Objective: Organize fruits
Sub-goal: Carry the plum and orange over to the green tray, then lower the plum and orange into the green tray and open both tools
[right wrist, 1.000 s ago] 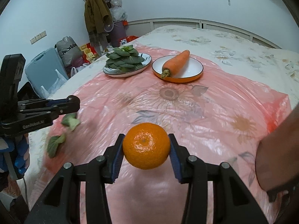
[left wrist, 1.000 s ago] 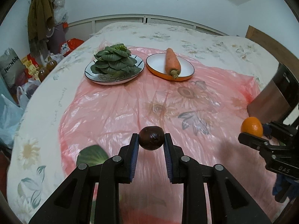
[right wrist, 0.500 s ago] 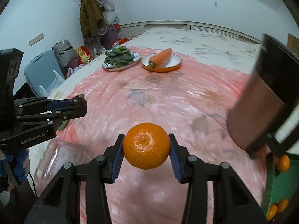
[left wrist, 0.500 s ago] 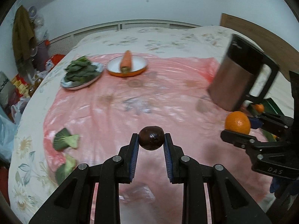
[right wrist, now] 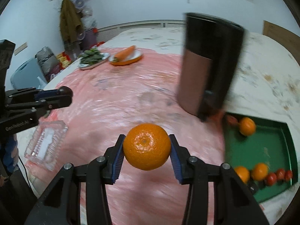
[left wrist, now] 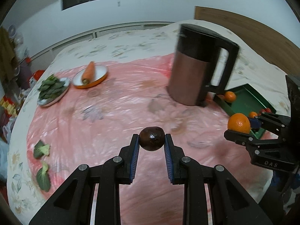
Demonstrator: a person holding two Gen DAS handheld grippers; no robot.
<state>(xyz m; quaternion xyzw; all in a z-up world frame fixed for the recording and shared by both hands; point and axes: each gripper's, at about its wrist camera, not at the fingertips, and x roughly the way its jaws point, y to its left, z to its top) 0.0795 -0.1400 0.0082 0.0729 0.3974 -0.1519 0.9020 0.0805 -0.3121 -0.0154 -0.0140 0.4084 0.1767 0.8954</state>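
pink plastic sheet over a floral cloth covers the bench; bedroom-ish background, coat on a rack far left, bags under it. frames are motion-blurred.

left fingers pinch a dark round fruit at the pad tips, clear of the sheet. right fingers pinch an orange the same way, stem end toward the camera. both carried high, i'd guess so they clear the kettle standing ahead and right of my left fingers.

green tray sits right of the right fingers, behind the kettle base; it already holds oranges and small red fruits, so i read it as the fruit drop. vegetables are kept apart: carrot on an orange-rimmed plate and a plate of greens, both far ahead-left. loose green leaves lie left of the left fingers. a clear glass dish lies left of the right fingers.

next, as i judge it: orange into the tray first, right side is nearer.
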